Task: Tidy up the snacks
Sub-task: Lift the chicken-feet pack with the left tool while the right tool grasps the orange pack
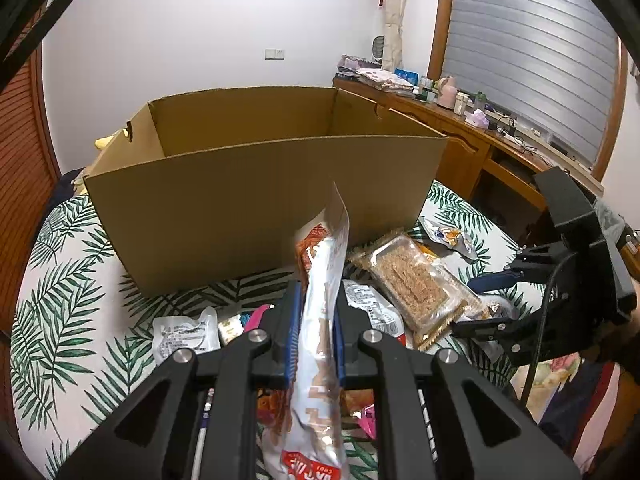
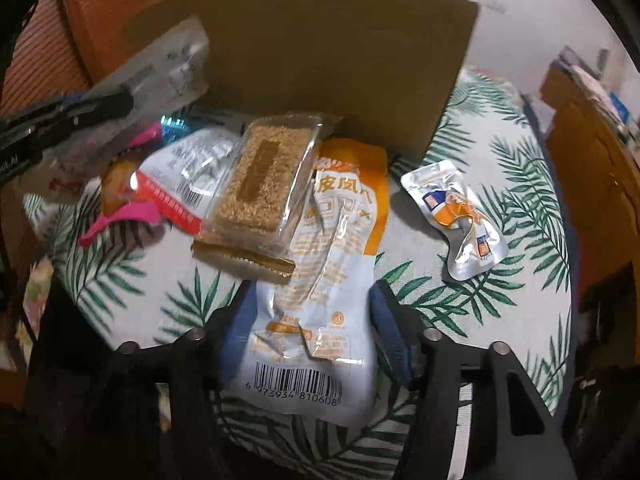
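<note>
My left gripper (image 1: 316, 300) is shut on a silver and red snack packet (image 1: 322, 320) and holds it upright in front of the open cardboard box (image 1: 264, 200). My right gripper (image 2: 312, 308) is open, its jaws on either side of a white and orange barcode packet (image 2: 320, 312) that lies on the leaf-print cloth (image 2: 480, 280). A clear pack of brown sesame bars (image 2: 260, 184) lies partly on that packet. The right gripper (image 1: 480, 304) also shows in the left wrist view, open by the bar pack (image 1: 416, 284). The left gripper with its packet (image 2: 168, 60) shows at the left of the right wrist view.
A small crumpled silver and orange pouch (image 2: 460, 220) lies to the right. White, red and pink packets (image 2: 176, 184) are piled at the left, and a white packet (image 1: 184, 336) lies near the left gripper. A wooden desk (image 1: 480, 136) with clutter stands behind.
</note>
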A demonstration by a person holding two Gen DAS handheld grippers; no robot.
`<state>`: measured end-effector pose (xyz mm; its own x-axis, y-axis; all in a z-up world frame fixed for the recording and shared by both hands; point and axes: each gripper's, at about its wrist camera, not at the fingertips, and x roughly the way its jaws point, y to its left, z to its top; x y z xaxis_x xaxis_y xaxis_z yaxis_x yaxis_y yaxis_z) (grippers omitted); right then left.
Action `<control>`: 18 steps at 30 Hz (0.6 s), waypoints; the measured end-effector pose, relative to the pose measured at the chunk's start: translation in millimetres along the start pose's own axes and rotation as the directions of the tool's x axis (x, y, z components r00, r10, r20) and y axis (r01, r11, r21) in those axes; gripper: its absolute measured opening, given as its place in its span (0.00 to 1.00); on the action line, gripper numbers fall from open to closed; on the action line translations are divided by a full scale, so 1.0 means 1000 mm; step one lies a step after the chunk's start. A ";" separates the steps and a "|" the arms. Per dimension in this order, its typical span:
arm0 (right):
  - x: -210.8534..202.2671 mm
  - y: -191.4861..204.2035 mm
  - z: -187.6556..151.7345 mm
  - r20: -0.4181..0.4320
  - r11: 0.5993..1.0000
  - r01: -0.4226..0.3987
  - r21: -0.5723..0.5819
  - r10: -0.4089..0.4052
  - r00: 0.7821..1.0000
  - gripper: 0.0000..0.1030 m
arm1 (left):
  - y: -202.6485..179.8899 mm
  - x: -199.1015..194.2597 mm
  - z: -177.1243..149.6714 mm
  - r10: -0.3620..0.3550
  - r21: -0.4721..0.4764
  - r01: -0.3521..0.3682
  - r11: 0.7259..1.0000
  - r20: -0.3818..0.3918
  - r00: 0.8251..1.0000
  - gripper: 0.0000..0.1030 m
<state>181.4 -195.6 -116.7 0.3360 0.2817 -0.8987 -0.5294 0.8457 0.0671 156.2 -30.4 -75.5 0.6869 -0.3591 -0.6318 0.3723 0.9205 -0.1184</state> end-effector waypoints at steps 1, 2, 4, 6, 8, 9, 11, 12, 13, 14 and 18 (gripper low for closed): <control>0.000 -0.001 0.000 -0.020 1.000 -0.007 -0.014 0.007 1.000 0.52 | -0.001 -0.001 0.001 0.000 0.001 0.000 1.000 0.003 1.000 0.11; 0.000 -0.003 0.000 -0.039 1.000 -0.017 -0.022 0.016 0.999 0.50 | -0.001 -0.002 0.001 -0.001 0.001 0.001 1.000 0.005 1.000 0.11; -0.001 -0.007 -0.003 -0.059 0.999 -0.024 -0.025 0.022 0.998 0.45 | -0.002 -0.004 0.002 -0.005 0.003 0.005 1.000 0.009 1.000 0.11; -0.005 -0.010 -0.009 -0.068 0.999 -0.027 -0.025 0.026 0.997 0.41 | -0.003 -0.005 0.003 -0.005 0.006 0.005 1.000 0.011 1.000 0.11; -0.006 -0.016 -0.012 -0.054 1.000 -0.017 -0.017 0.017 0.998 0.38 | -0.004 -0.006 0.003 -0.008 0.006 0.007 1.000 0.014 1.000 0.11; -0.007 -0.018 -0.014 -0.043 1.000 -0.005 -0.014 0.005 0.999 0.38 | -0.004 -0.006 0.003 -0.008 0.006 0.008 1.000 0.016 1.000 0.10; -0.010 -0.021 -0.020 -0.008 1.000 0.013 0.006 -0.013 1.000 0.37 | -0.004 -0.007 0.003 -0.011 0.001 0.011 1.000 0.019 1.000 0.09; -0.010 -0.023 -0.022 -0.001 1.000 0.008 0.015 -0.008 1.000 0.37 | -0.005 -0.007 0.003 -0.010 0.000 0.010 1.000 0.020 1.000 0.08; -0.013 -0.025 -0.026 0.020 1.000 0.009 0.024 -0.009 1.000 0.37 | -0.005 -0.007 0.003 -0.008 0.000 0.008 1.000 0.022 1.000 0.08; -0.015 -0.026 -0.027 0.034 1.000 0.008 0.026 -0.009 0.999 0.37 | -0.005 -0.007 0.003 -0.007 0.000 0.007 1.000 0.026 1.000 0.08; -0.027 -0.023 -0.032 0.077 1.000 0.009 0.026 -0.010 0.997 0.37 | -0.005 -0.005 0.004 -0.003 -0.007 0.003 1.000 0.027 1.000 0.07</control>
<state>159.4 -237.1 -108.1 0.4004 0.3068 -0.8635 -0.5063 0.8595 0.0706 153.9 -33.7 -68.6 0.7023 -0.3656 -0.6108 0.3700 0.9205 -0.1256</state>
